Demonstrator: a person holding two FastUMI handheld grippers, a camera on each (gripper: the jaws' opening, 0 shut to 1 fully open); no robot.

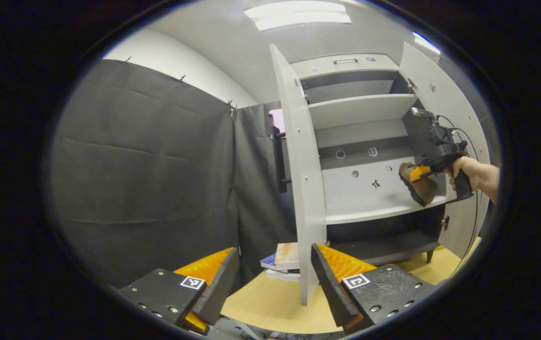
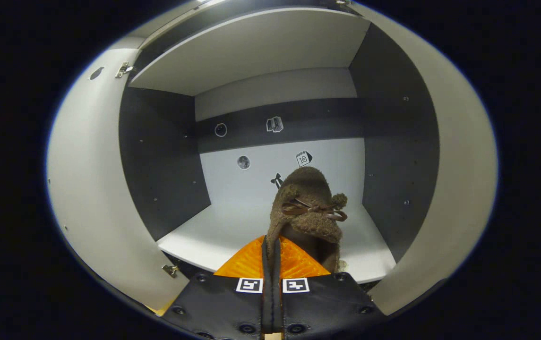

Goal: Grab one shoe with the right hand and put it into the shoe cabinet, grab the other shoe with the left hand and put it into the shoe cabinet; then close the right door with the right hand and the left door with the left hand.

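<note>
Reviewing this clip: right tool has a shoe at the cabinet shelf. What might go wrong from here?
1. The right tool pinches only the brown shoe's rear edge; the shoe hangs tilted in the left gripper view, so it could slip or swing.
2. It sits near the shelf's front edge; released here, it may tip off.
3. The open left door stands close before the left tool, so it could get knocked.

Left tool (image 1: pixel 275 278) agape; right tool (image 2: pixel 270 255) clamped.

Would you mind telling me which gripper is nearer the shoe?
Right. The right gripper grips the shoe at the cabinet shelf; the left gripper hangs open, well back.
</note>
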